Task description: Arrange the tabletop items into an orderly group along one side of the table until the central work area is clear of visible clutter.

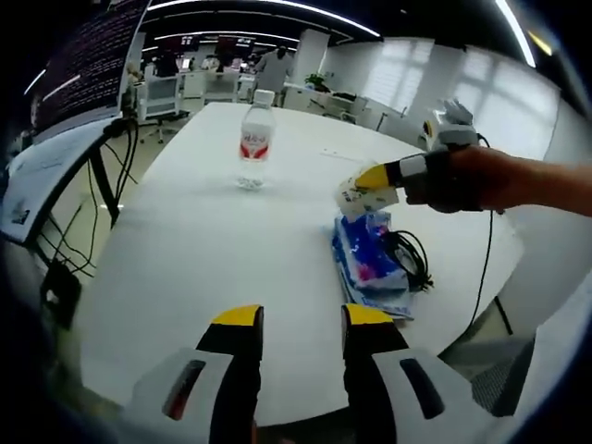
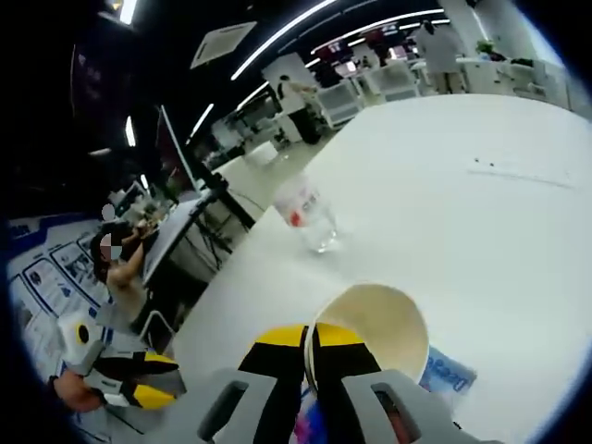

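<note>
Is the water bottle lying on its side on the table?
No, the water bottle stands upright on the white table, cap up, in the left gripper view.

Water bottle (image 1: 256, 141) upright; tissue pack (image 1: 370, 262) flat beside black cable (image 1: 410, 256).

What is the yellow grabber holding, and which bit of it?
The right gripper holds a paper cup, its jaws pinching the cup's rim. The left gripper holds nothing; its jaws stand open above the white table.
</note>
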{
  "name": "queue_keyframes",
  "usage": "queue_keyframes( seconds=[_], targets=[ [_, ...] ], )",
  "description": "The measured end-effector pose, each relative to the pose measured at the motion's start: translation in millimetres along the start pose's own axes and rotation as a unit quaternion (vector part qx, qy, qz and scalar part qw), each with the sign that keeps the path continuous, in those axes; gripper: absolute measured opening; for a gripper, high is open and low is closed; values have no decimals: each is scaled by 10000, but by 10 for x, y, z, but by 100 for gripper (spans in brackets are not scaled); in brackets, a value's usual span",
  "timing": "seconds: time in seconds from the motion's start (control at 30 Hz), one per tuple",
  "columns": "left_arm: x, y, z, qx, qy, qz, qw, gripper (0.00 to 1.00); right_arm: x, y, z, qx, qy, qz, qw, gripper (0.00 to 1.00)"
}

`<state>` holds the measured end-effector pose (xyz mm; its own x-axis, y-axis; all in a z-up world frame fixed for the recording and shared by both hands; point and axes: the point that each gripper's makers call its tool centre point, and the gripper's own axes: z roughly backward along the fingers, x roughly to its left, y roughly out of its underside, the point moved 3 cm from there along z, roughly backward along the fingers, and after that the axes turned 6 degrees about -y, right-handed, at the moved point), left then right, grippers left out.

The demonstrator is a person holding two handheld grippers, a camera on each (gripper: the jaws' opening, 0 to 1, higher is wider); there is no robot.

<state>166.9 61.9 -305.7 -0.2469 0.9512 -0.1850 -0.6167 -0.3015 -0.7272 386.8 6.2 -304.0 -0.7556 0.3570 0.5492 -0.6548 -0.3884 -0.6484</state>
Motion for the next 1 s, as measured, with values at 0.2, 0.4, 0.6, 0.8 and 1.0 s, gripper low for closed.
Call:
queue_keyframes(
  seconds=[0.2,0.4,0.6,0.8,1.0],
  targets=[
    [-15,-30,-1,-47,1,-5,10000,33,-101,-196,-199,10,95,179,9998,0],
    [-45,-4,14,-30,15,-29,10000,33,-43,-165,-376,296,176,631,9974,0],
    [-65,7,25,-9,43,-48,10000,33,-125,-247,-577,827,325,1500,9847,0],
    [-93,8,24,30,95,-73,9999,33,-139,-204,-732,1494,441,2370,9589,0],
    [-121,28,21,92,147,-128,9998,33,-153,-251,-900,1759,524,2837,9412,0]
  ],
)
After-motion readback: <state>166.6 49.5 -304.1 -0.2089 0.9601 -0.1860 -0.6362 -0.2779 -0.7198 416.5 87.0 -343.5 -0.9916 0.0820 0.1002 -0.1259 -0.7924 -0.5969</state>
